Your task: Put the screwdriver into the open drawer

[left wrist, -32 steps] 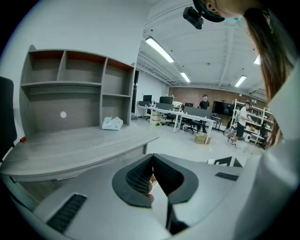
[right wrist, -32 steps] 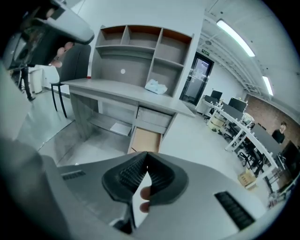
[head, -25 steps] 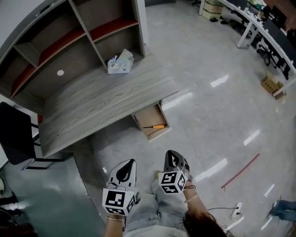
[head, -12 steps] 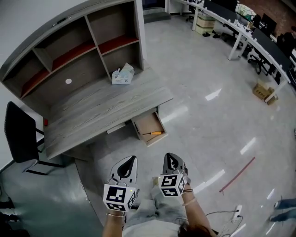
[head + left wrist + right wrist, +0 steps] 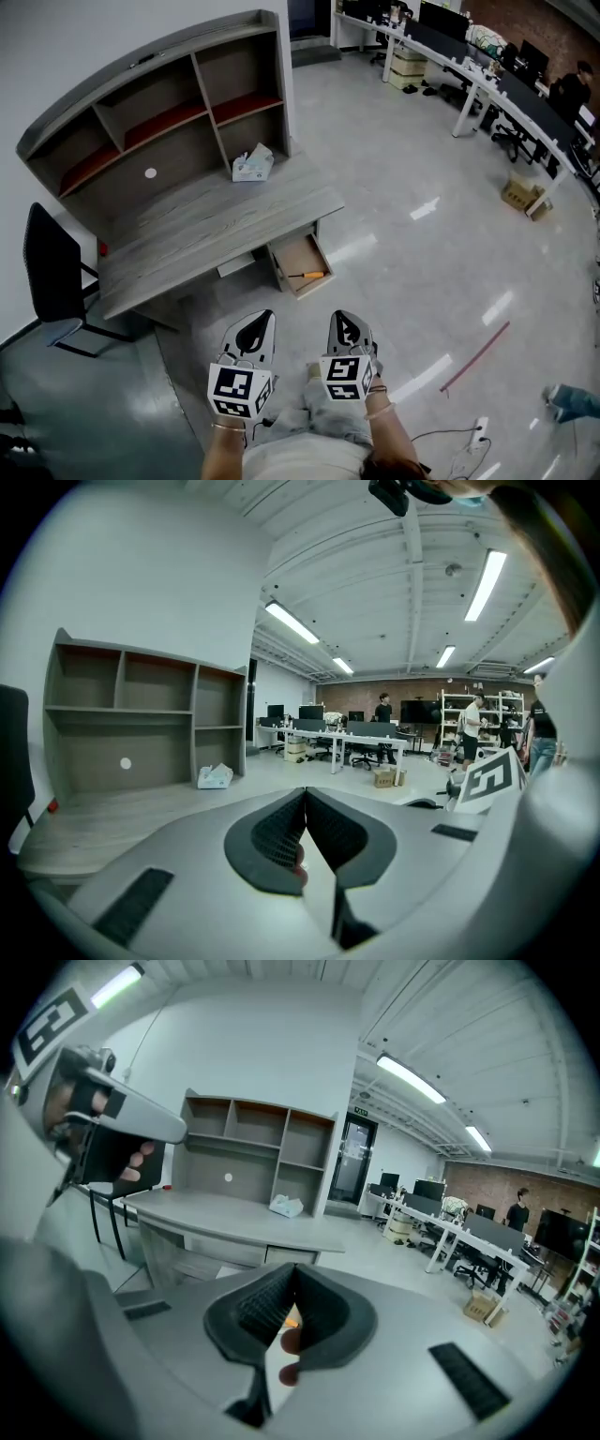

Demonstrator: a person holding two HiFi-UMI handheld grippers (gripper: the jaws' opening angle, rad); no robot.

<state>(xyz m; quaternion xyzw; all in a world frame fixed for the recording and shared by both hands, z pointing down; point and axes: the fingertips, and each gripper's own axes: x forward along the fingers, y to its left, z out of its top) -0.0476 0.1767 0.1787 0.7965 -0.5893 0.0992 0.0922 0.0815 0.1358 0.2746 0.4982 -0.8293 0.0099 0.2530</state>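
The screwdriver (image 5: 306, 276), orange-handled, lies inside the open drawer (image 5: 294, 251) under the right end of the grey wooden desk (image 5: 206, 225). Both grippers hang close to the person's body, well short of the drawer, over the floor. My left gripper (image 5: 257, 324) has its jaws pressed together with nothing between them, as the left gripper view confirms (image 5: 305, 797). My right gripper (image 5: 343, 322) is likewise shut and empty (image 5: 292, 1275). In the right gripper view the desk (image 5: 234, 1218) stands ahead, with the drawer largely hidden behind the jaws.
A tissue pack (image 5: 252, 165) sits on the desk under the shelf hutch (image 5: 169, 103). A black chair (image 5: 52, 272) stands at the desk's left. A red strip (image 5: 473, 358) and cables (image 5: 469, 441) lie on the glossy floor at right. Office desks (image 5: 469, 75) line the far right.
The head view has pulled back, so the desk and drawer look smaller and farther. The screwdriver stays in the drawer. Both grippers remain shut near the body.
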